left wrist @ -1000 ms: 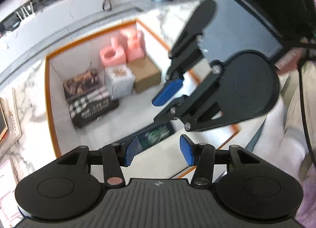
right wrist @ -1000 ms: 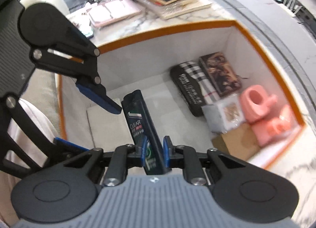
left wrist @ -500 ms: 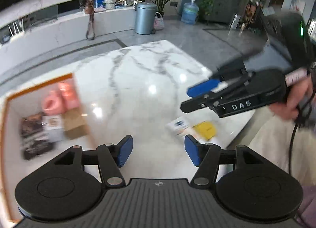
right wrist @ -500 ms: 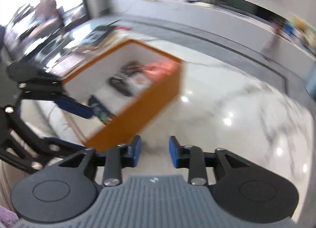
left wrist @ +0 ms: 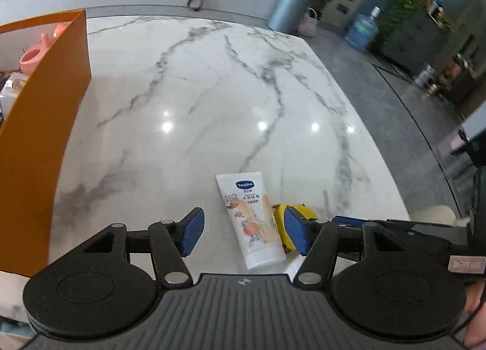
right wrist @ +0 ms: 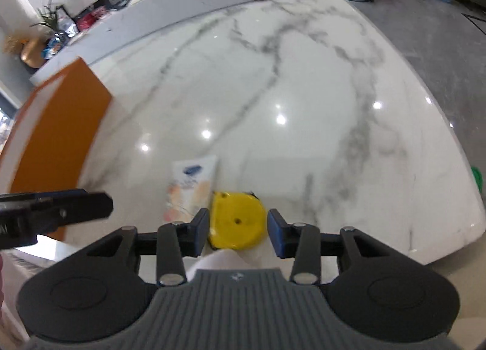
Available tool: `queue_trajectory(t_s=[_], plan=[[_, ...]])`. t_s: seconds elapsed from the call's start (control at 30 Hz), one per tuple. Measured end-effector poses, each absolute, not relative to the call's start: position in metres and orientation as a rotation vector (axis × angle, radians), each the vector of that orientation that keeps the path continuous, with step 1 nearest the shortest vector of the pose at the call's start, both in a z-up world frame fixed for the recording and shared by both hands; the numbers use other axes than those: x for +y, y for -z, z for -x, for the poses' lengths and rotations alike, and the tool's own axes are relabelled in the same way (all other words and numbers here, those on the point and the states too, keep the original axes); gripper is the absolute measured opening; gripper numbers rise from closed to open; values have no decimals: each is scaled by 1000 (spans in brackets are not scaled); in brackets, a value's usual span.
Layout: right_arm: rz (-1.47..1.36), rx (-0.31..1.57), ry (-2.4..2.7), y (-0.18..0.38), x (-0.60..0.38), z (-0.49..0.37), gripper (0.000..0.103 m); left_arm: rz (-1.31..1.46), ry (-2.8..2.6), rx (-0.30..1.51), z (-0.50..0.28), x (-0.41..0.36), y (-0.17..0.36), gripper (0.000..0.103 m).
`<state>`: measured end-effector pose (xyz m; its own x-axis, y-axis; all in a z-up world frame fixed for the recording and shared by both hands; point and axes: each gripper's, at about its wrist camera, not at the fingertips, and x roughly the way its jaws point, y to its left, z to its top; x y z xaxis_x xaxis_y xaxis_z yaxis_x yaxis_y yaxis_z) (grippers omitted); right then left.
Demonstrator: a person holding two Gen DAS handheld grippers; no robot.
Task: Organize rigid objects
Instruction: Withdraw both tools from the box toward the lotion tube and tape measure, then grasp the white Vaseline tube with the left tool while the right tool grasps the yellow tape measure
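A white Vaseline tube (left wrist: 255,216) lies on the marble table near its front edge, with a yellow tape measure (left wrist: 284,224) beside it on the right. My left gripper (left wrist: 243,236) is open, and the tube lies between its blue pads. My right gripper (right wrist: 238,233) is open with the yellow tape measure (right wrist: 237,221) between its pads; the tube (right wrist: 189,187) lies just left of it. Neither gripper holds anything.
An orange-walled box (left wrist: 39,137) stands at the left; pink items (left wrist: 36,54) show inside. The box wall (right wrist: 57,134) also shows in the right wrist view. The marble table (left wrist: 212,92) stretches ahead. A grey bin (left wrist: 287,8) and a water jug (left wrist: 363,31) stand on the floor beyond.
The right gripper let go of the dark shampoo bottle in the box. Both grippers swung right from the box to the tube and tape measure, and both jaws are open.
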<state>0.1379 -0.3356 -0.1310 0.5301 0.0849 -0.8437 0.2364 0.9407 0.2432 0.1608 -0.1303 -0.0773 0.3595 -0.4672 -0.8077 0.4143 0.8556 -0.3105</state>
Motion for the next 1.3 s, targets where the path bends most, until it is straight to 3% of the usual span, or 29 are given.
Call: queue_trajectory(t_s=[0.27,0.43,0.97,1.17,1.3], plan=[[-329,1065,96,149,-335,-155,46,38,514,1077,-161,-155,92,75],[-281,1081,58,151,-326,-157,55,67,479,1115,-166,-155,101,78],[-360,1094,184,153,-355,-153,52,57,422,1201,-181,-172,124,83],[-318,1093,181,154,-350,-155,52,22,429,1187,-182,-183,130,72],[-301,1089,174,155,-349,-156,53,-18,447,1164,-180,-188,130,56]])
